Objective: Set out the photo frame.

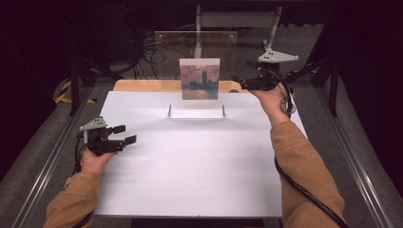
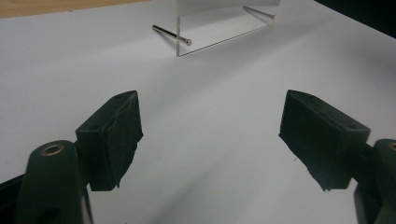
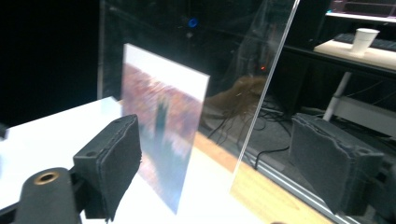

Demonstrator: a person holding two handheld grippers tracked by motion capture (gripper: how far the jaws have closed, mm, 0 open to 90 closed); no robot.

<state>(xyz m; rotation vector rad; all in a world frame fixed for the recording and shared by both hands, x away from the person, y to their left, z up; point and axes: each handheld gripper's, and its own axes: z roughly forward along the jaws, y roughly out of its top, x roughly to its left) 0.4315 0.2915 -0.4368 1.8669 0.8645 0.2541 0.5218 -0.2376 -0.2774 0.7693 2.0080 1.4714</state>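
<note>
A picture print (image 1: 199, 78) of a pink sky over dark towers stands upright at the back of the white table (image 1: 190, 171). Behind it rises a clear acrylic panel (image 1: 166, 52). In front of the print a second clear plate (image 1: 196, 113) lies flat with two metal pins (image 2: 173, 35) at its ends. My right gripper (image 1: 240, 82) hangs beside the panel's right edge, open; in the right gripper view the panel's edge (image 3: 266, 93) and the print (image 3: 163, 135) show between the jaws (image 3: 215, 163), untouched. My left gripper (image 1: 124, 134) is open and empty over the table's left side (image 2: 210, 135).
A wooden strip (image 1: 142, 85) runs along the table's back edge. A grey metal stand (image 1: 237, 21) and tangled cables (image 1: 152, 47) sit behind the panel. A paper cup (image 3: 364, 39) stands on a far desk. Dark metal posts (image 1: 74, 90) flank the table.
</note>
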